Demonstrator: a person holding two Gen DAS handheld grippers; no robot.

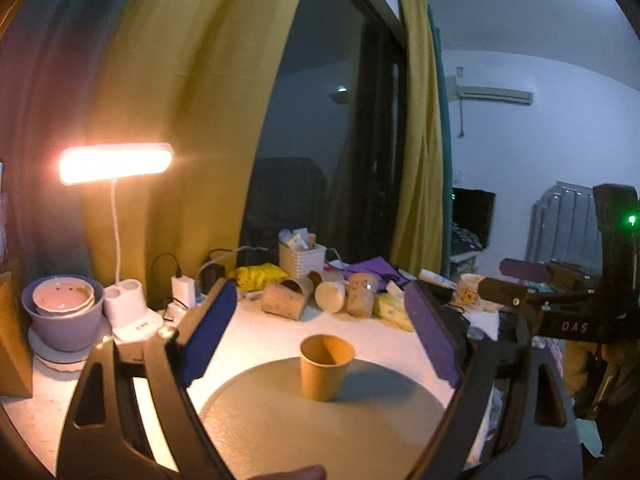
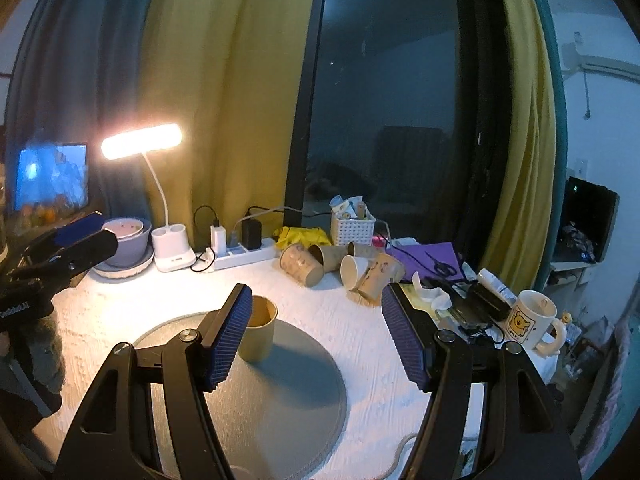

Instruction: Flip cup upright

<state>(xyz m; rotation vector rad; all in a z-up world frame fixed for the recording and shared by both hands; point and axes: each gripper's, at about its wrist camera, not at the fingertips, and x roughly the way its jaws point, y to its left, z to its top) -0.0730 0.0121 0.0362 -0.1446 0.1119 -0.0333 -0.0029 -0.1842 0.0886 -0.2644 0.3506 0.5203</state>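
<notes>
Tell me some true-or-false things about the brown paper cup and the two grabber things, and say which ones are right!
1. The brown paper cup stands upright with its opening facing up. True.
2. The cup sits on the round grey mat. True.
3. The left gripper is squeezing the cup. False: its fingers are spread wide, and the cup stands free between them, untouched.
4. The right gripper is shut tight. False: its fingers are wide apart and hold nothing.
5. The desk lamp is switched off. False: it glows brightly.
6. Several other paper cups lie tipped over at the back of the table. True.
</notes>
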